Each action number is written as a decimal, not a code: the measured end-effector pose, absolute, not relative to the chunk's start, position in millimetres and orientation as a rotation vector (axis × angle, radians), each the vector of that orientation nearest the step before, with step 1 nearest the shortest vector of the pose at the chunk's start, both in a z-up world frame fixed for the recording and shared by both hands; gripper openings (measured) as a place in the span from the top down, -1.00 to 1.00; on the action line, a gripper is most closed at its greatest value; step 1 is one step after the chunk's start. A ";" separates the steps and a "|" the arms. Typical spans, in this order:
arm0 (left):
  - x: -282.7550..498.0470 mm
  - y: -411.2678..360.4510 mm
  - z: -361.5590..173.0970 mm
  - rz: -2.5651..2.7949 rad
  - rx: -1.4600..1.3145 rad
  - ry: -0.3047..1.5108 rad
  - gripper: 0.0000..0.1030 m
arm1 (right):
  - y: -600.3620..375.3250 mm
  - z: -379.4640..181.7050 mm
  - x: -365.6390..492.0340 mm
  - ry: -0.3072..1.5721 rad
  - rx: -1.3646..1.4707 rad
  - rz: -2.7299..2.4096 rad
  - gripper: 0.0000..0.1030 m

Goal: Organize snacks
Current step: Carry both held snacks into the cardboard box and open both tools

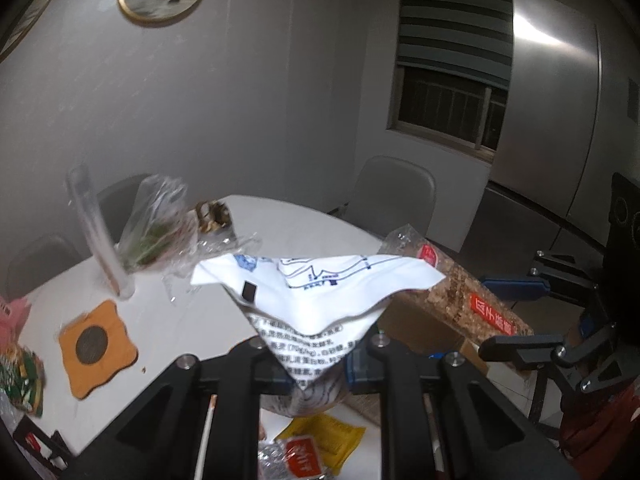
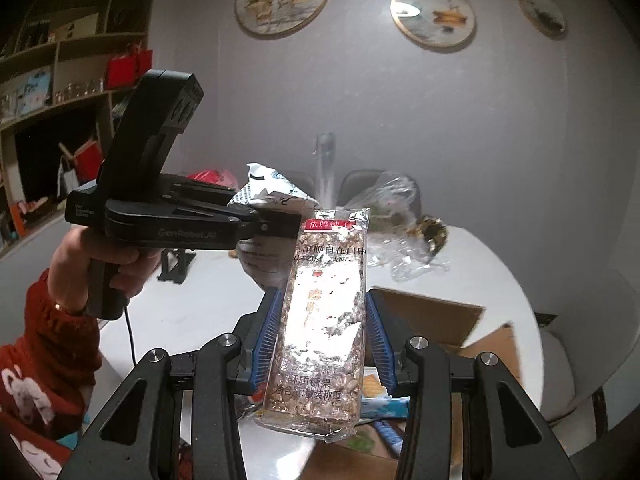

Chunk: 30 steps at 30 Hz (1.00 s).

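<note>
My left gripper [image 1: 316, 364] is shut on a white snack bag [image 1: 316, 292] with blue print, held above the white table [image 1: 280, 224]. The same bag [image 2: 276, 196] and the left gripper [image 2: 272, 224] show in the right wrist view, up left of centre. My right gripper [image 2: 320, 320] is shut on a clear pack of seed brittle [image 2: 320, 320] with a red label, held upright over an open cardboard box [image 2: 440, 316]. That pack [image 1: 464, 288] and the right gripper [image 1: 520, 344] appear at the right of the left wrist view.
On the table stand a tall clear tube [image 1: 96, 232], a crumpled clear plastic bag [image 1: 156, 228], an orange coaster [image 1: 96, 344] and green packets [image 1: 20, 376]. A yellow packet [image 1: 324, 440] lies below my left gripper. Grey chairs [image 1: 396, 192] stand behind the table.
</note>
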<state>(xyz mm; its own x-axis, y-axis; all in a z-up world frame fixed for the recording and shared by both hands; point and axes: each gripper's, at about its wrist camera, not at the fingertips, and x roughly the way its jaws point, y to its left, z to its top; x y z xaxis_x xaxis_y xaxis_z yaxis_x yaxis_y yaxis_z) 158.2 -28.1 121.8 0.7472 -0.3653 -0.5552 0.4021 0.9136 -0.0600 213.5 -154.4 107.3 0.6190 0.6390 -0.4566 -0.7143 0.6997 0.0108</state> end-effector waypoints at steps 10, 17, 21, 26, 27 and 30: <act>171.6 -94.9 136.0 -0.520 0.140 0.610 0.71 | -208.0 118.5 201.9 0.435 -0.152 0.668 0.26; 195.9 -126.5 106.6 -0.538 0.163 0.701 0.71 | -234.5 101.5 210.0 0.496 -0.124 0.599 0.26; 209.7 -139.3 83.5 -0.524 0.206 0.775 0.72 | -245.2 91.7 218.7 0.520 -0.094 0.588 0.26; 220.3 -156.3 57.4 -0.526 0.266 0.859 0.71 | -255.2 86.3 231.3 0.536 -0.063 0.587 0.26; 222.2 -159.2 53.7 -0.523 0.280 0.875 0.71 | -254.8 84.3 234.7 0.542 -0.060 0.589 0.26; 228.2 -168.8 41.8 -0.525 0.317 0.921 0.71 | -247.7 76.8 248.4 0.566 -0.057 0.591 0.26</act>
